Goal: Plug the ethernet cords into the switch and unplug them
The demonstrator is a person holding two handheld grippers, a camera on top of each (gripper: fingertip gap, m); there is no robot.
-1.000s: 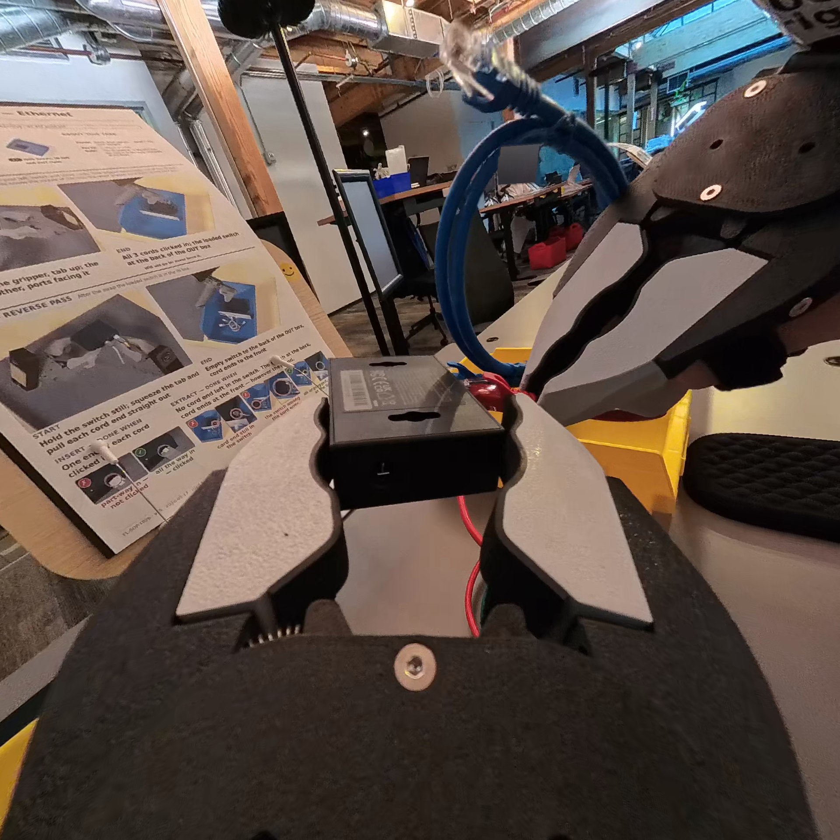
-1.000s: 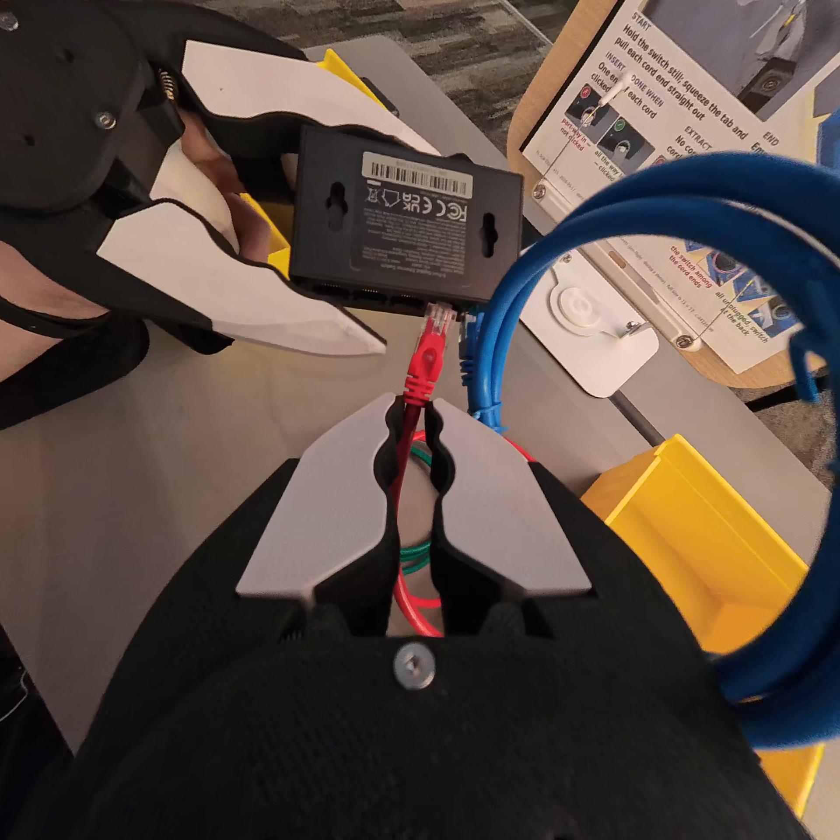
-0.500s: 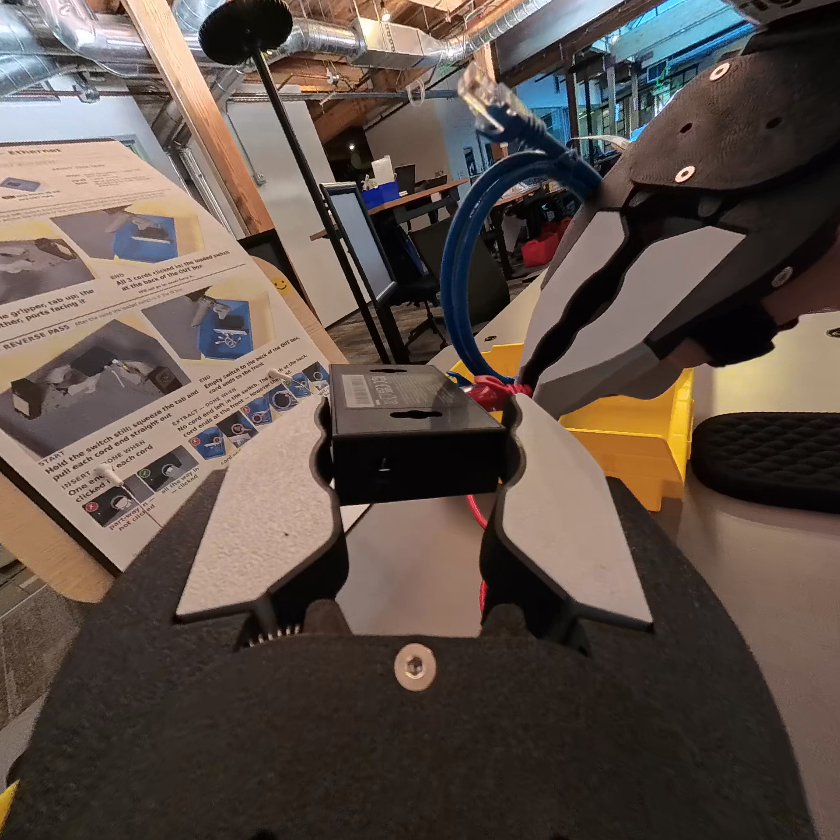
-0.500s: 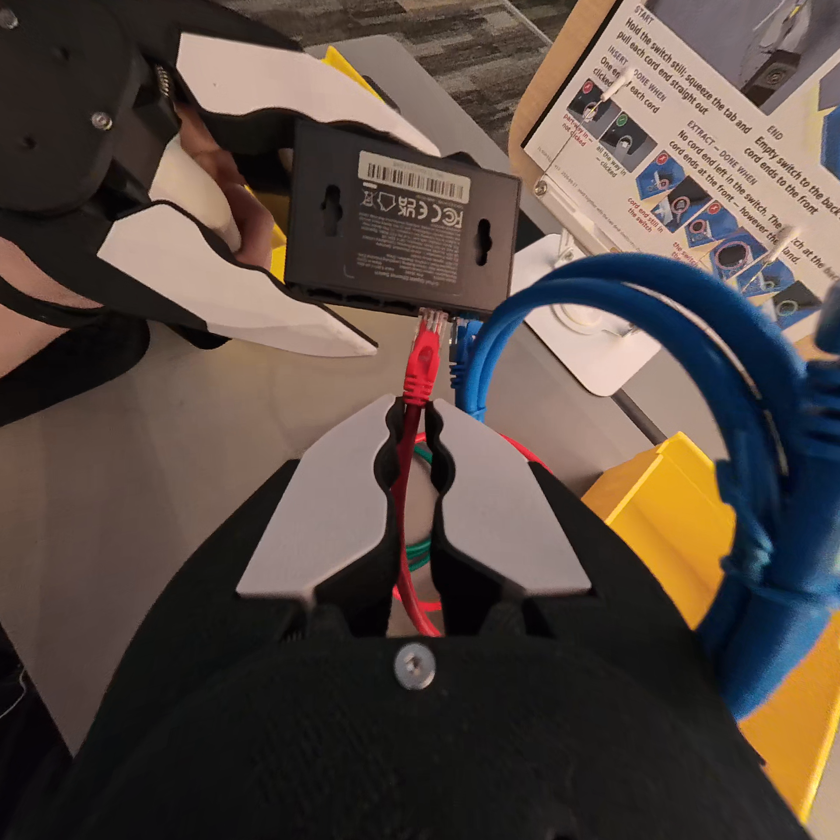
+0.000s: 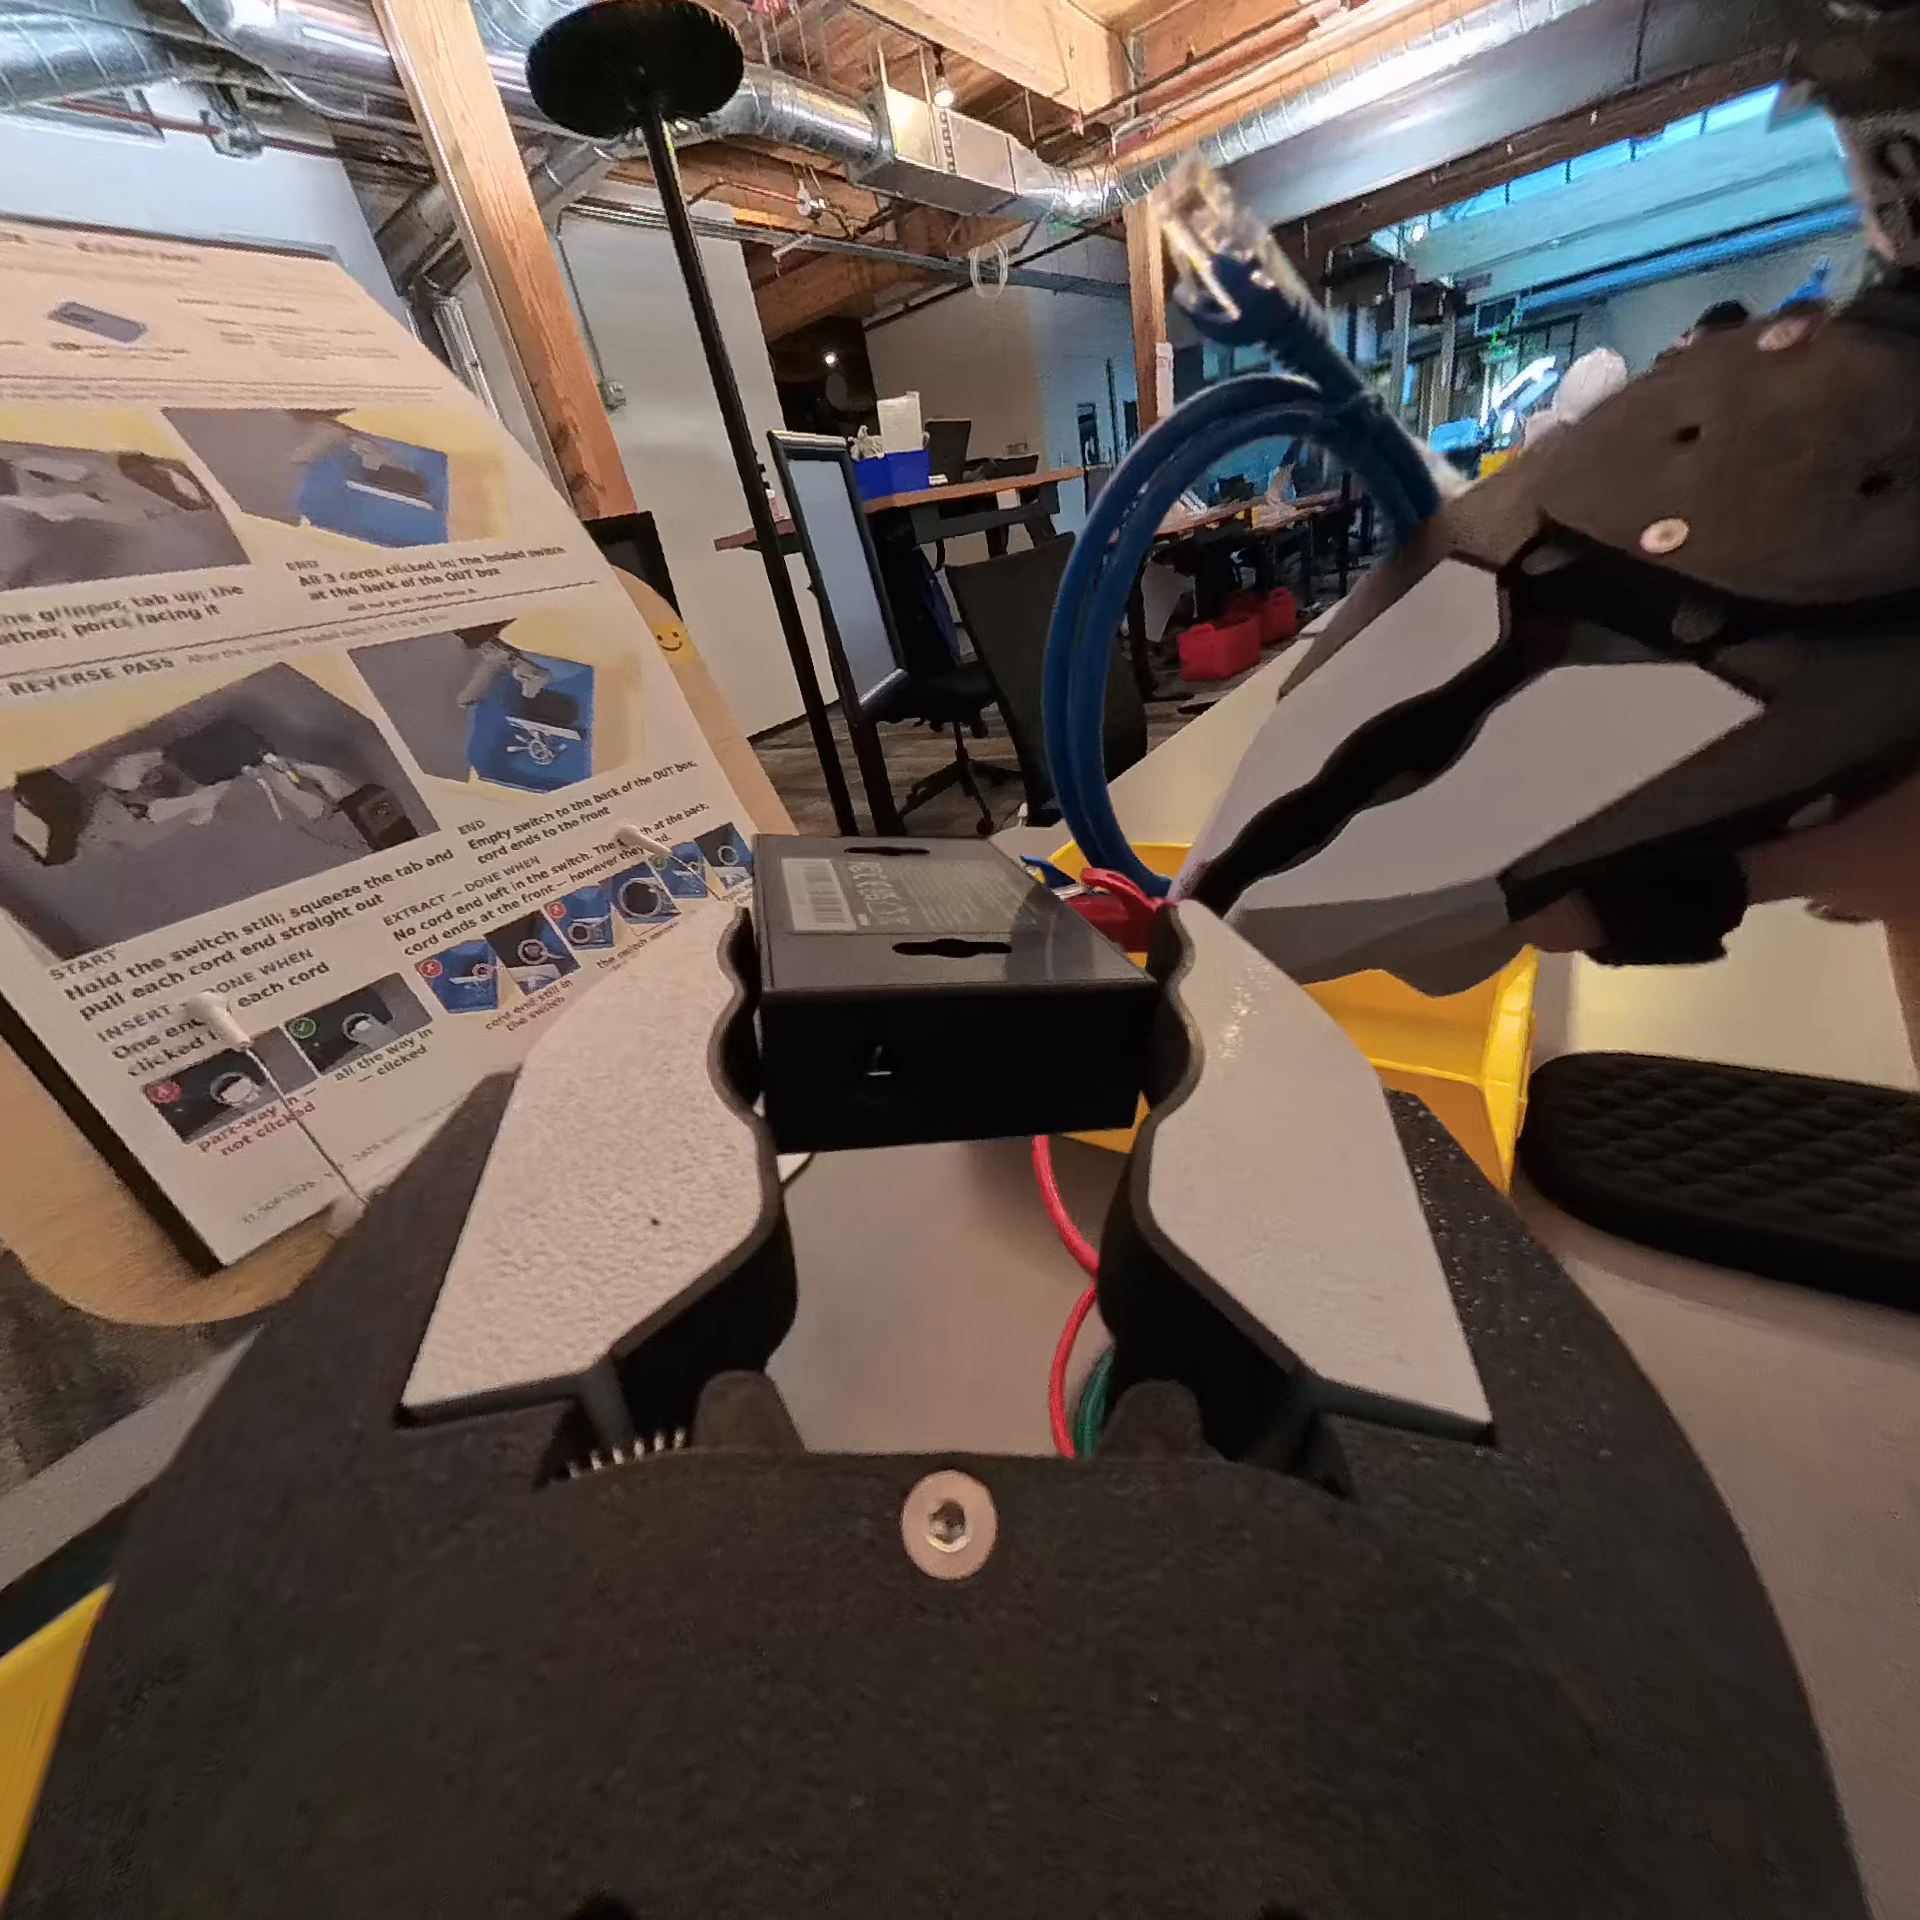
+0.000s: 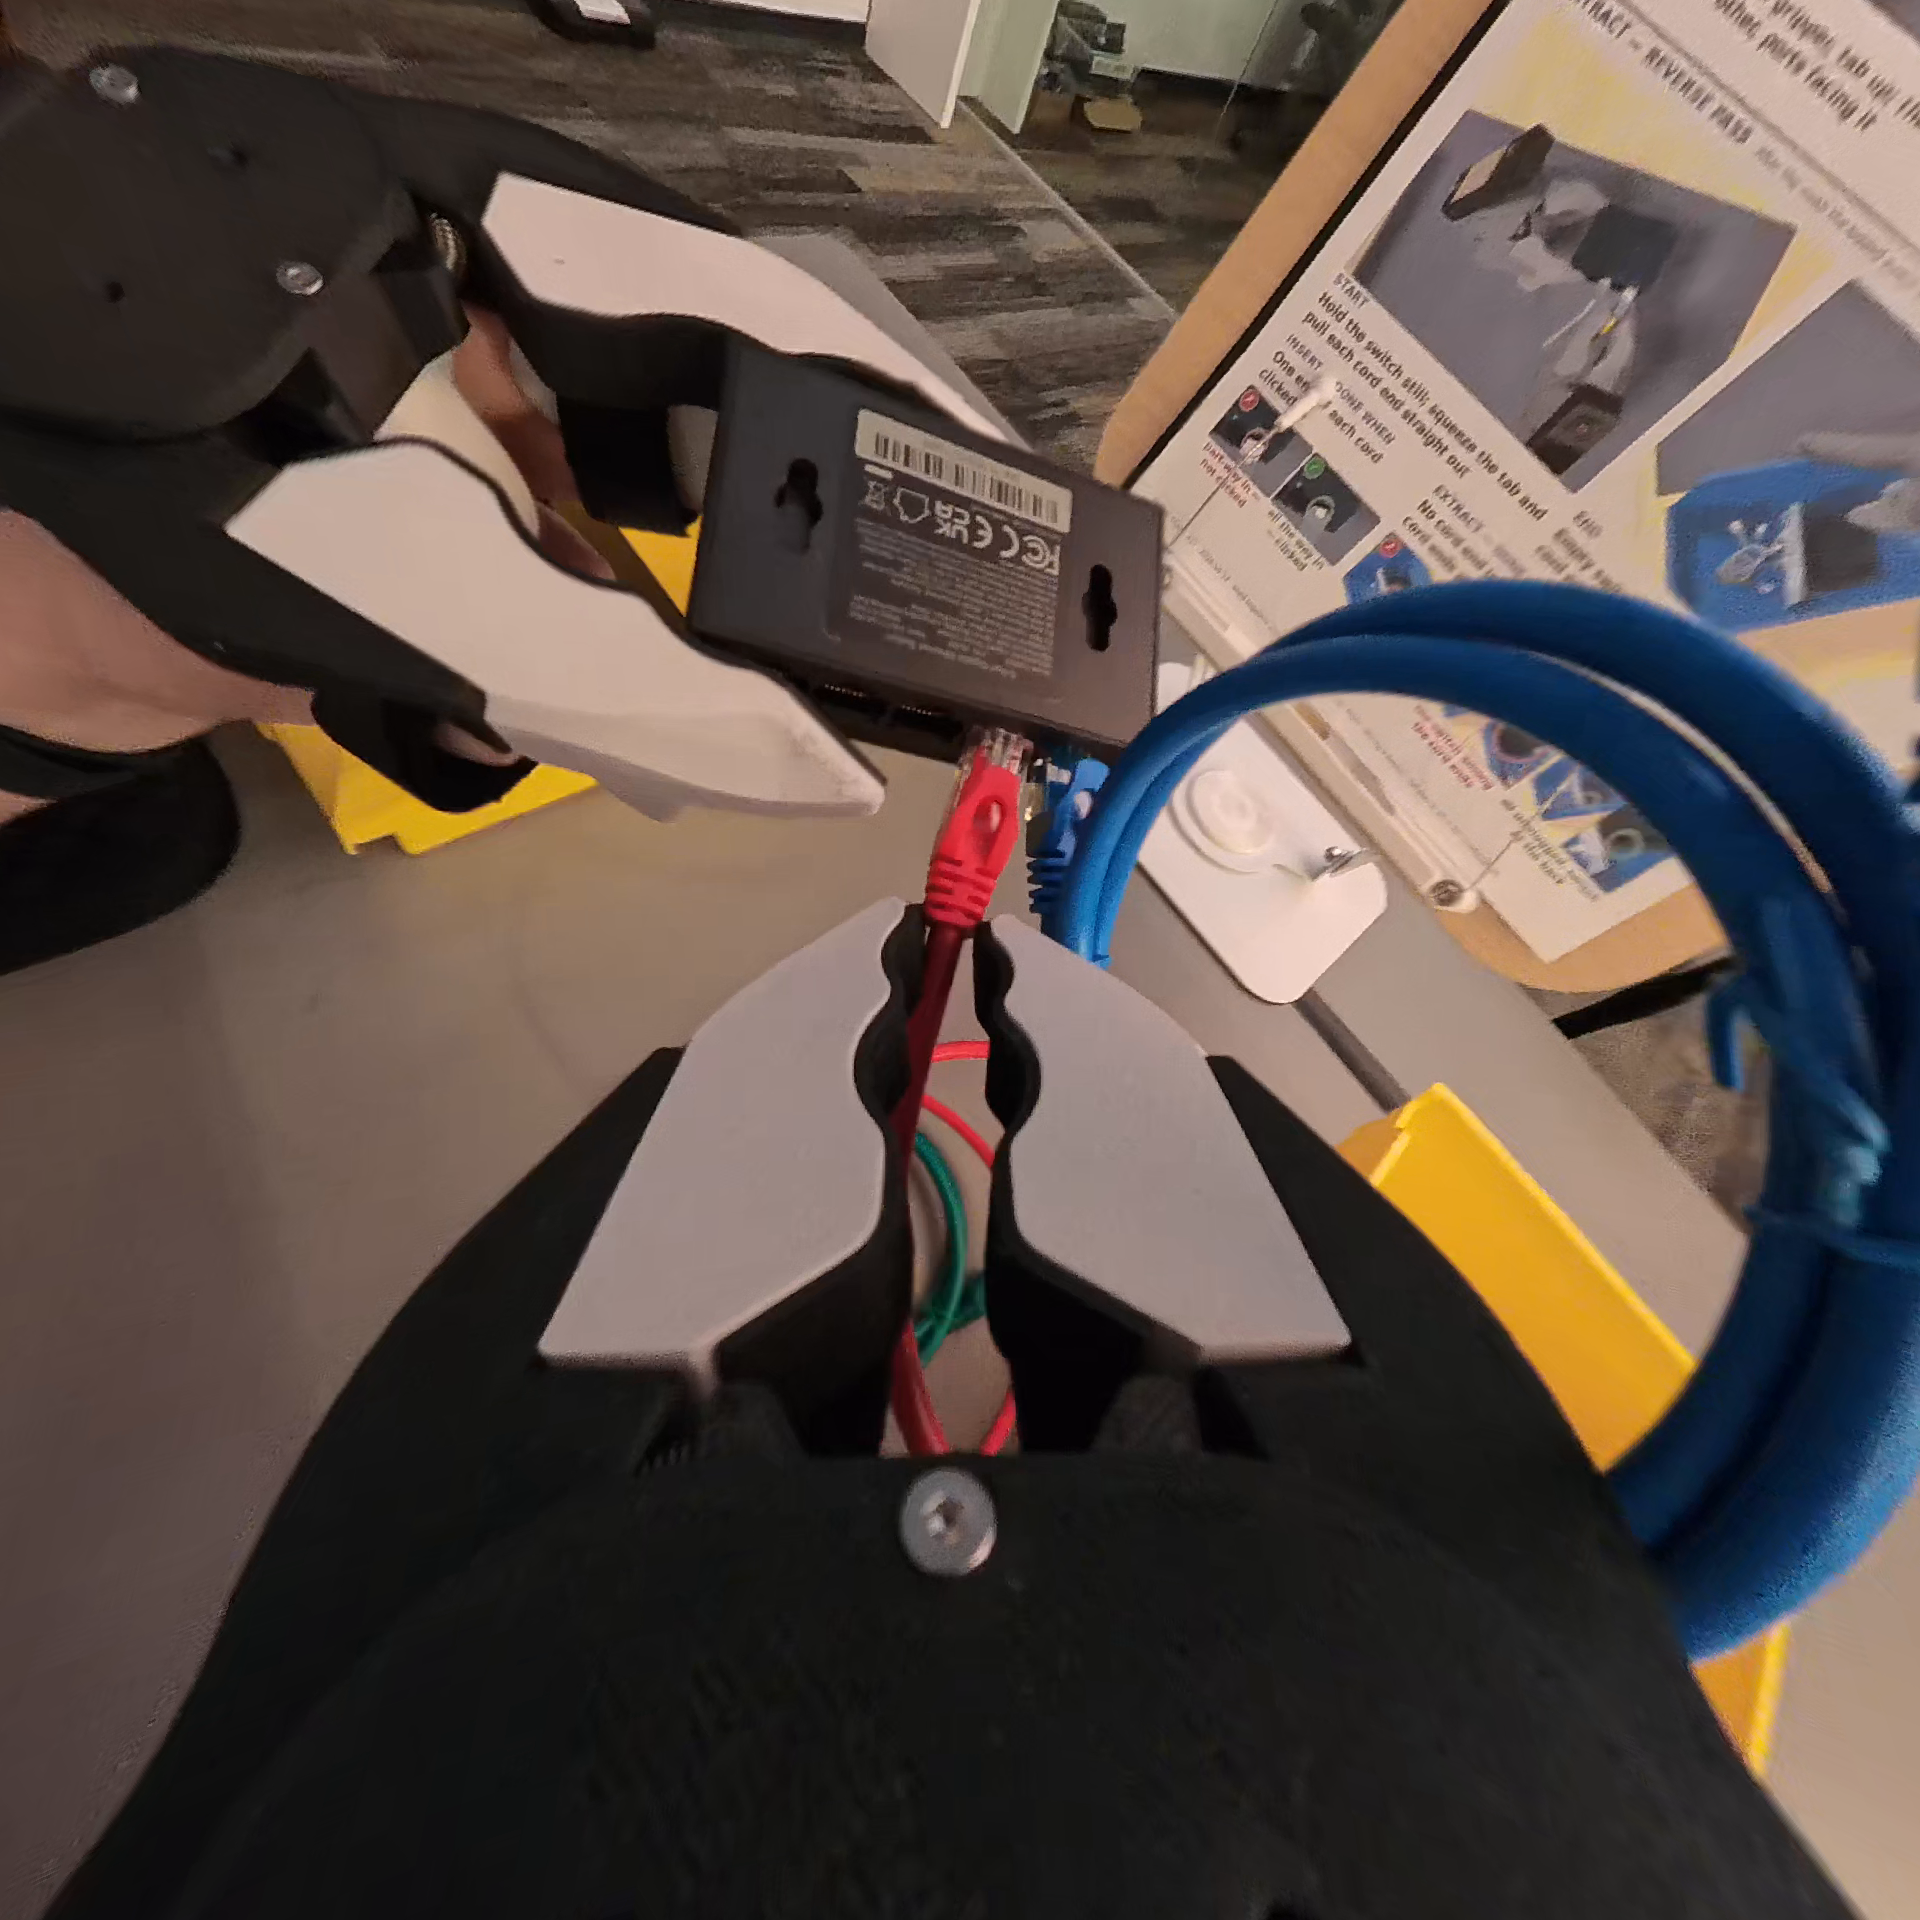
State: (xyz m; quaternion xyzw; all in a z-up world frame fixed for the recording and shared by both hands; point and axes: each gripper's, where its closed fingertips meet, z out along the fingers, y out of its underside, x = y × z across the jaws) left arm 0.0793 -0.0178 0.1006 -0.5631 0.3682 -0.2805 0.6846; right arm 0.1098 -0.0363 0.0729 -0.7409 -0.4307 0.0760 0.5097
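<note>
A: Count, please. Switches?

B: One switch [image 5: 940,987], a flat black plastic box, matte, rectangular, underside up with two keyhole slots and a pale barcode sticker. The left gripper [image 5: 951,1049] is closed onto its two short sides, holding it off the table [image 5: 914,1278].

A: Cords?

B: Three by colour. One red cord [image 6: 966,831]: moulded boot, clear plug, its tip in a port on the switch's front edge; how deep it sits I cannot tell. The right gripper [image 6: 943,935] is nearly closed, clamping the red cable just behind the boot. One blue cord [image 6: 1455,675]: thick, glossy, several coiled loops, one plug [image 6: 1065,821] seated in the port just beside the red one, the other plug [image 5: 1216,249] free and sticking up in the left wrist view. One green cord [image 6: 940,1247], thin, lying loose on the table under the right gripper.

A: Gripper build?

B: Each has two fingers [image 6: 758,1164] with flat grey plates and wavy black inner edges, on a grainy black body.

A: Other items?

B: Yellow plastic bins [image 6: 1517,1268], hard-walled: one right of the right gripper, one [image 6: 416,800] behind the left gripper. One printed instruction board [image 5: 260,727] on a wooden backing, tilted. One black quilted pad [image 5: 1725,1174]. One small white plate [image 6: 1257,883] near the board's foot.
</note>
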